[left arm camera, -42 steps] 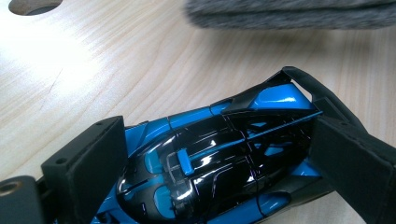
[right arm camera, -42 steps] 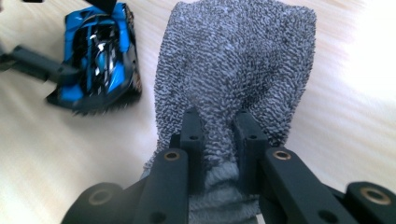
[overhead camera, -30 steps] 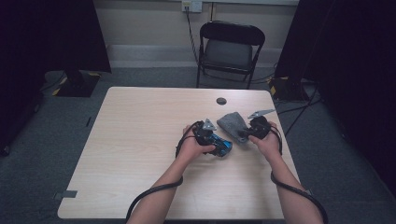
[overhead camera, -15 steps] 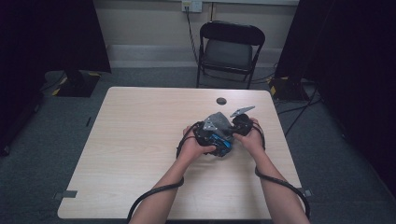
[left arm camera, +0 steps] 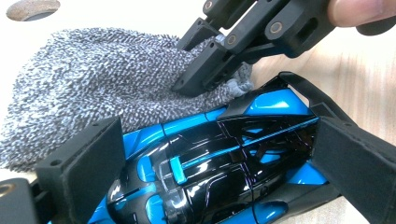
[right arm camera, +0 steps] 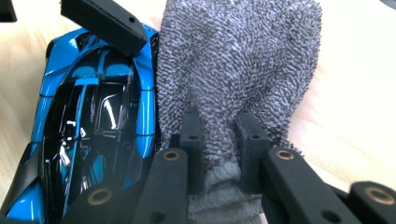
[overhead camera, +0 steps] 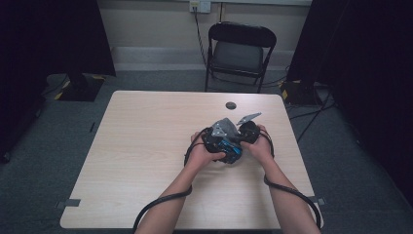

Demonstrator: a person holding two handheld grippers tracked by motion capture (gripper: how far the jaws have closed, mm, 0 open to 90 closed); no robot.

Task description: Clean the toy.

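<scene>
The right tool (right arm camera: 219, 154) has moved in beside the blue toy car (left arm camera: 219, 163), carrying the grey cloth (right arm camera: 238, 70) against it. Its jaws pinch the cloth. The left tool (left arm camera: 224, 158) clamps the car's sides.

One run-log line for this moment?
left gripper: shut on toy car | right gripper: shut on grey cloth | cloth beside car

Glossy blue-and-black toy car (left arm camera: 219, 172): nose cut off at 6 o'clock. Grey terry cloth (right arm camera: 233, 70): bunched end hidden between the right gripper (right arm camera: 219, 140) pads, cropped at 6 o'clock.
</scene>
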